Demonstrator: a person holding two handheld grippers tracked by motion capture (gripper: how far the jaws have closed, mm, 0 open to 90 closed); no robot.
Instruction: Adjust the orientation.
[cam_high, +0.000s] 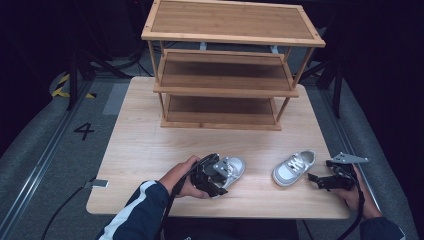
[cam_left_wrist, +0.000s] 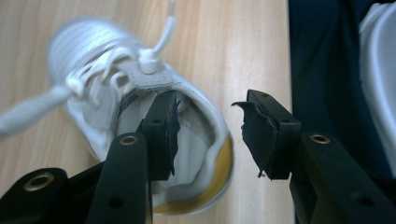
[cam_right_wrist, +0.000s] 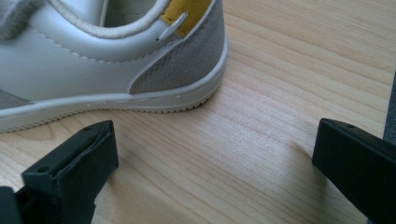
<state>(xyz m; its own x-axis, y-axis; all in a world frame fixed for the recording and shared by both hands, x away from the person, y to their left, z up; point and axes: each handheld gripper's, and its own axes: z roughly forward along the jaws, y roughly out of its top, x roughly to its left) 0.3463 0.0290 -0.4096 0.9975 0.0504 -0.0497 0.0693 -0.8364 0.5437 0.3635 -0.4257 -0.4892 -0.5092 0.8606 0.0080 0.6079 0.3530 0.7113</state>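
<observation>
Left shoe (cam_left_wrist: 140, 116) heel wall between left gripper (cam_left_wrist: 210, 133) fingers, unpinched.

In the high view the table (cam_high: 150, 145) is evenly lit from above against dark surroundings at every edge, while in the left gripper view the shoe (cam_left_wrist: 116, 93) is motion-blurred at upper left, and the right gripper view is sharp with soft shadows.
</observation>
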